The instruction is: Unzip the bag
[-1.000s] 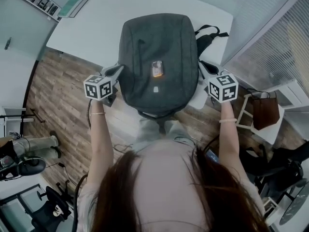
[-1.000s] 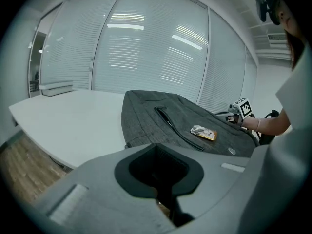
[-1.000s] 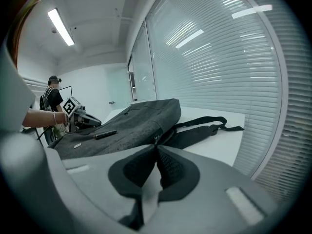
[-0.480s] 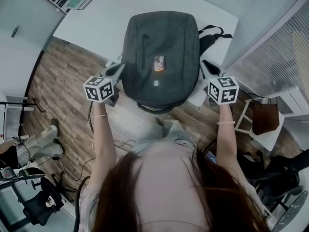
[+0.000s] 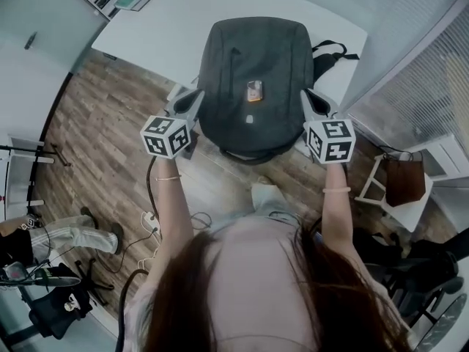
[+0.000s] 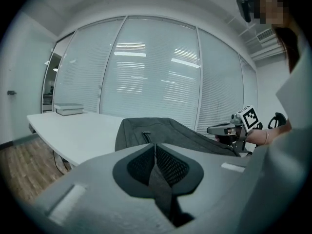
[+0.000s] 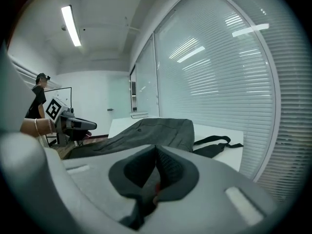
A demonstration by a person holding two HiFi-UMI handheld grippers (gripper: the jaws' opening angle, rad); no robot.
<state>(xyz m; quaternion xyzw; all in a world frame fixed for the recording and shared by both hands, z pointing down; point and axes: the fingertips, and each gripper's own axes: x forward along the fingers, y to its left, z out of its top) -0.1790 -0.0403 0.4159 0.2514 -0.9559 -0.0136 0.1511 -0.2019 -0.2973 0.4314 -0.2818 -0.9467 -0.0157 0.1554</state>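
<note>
Dark grey backpack (image 5: 256, 64) lying flat, front face up, on the white surface (image 5: 161, 28), small orange tag (image 5: 254, 90) near its centre, black straps (image 5: 333, 50) trailing at its right.

A matt dark-grey cloth bag (image 5: 256, 72) with black webbing straps (image 7: 210, 150) rests on a smooth white surface (image 5: 161, 31); the floor (image 5: 95, 123) is grainy wood.

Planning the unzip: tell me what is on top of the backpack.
The backpack carries a small orange item and a pale label on its front panel. Its contents are hidden; it looks zipped shut.
</note>
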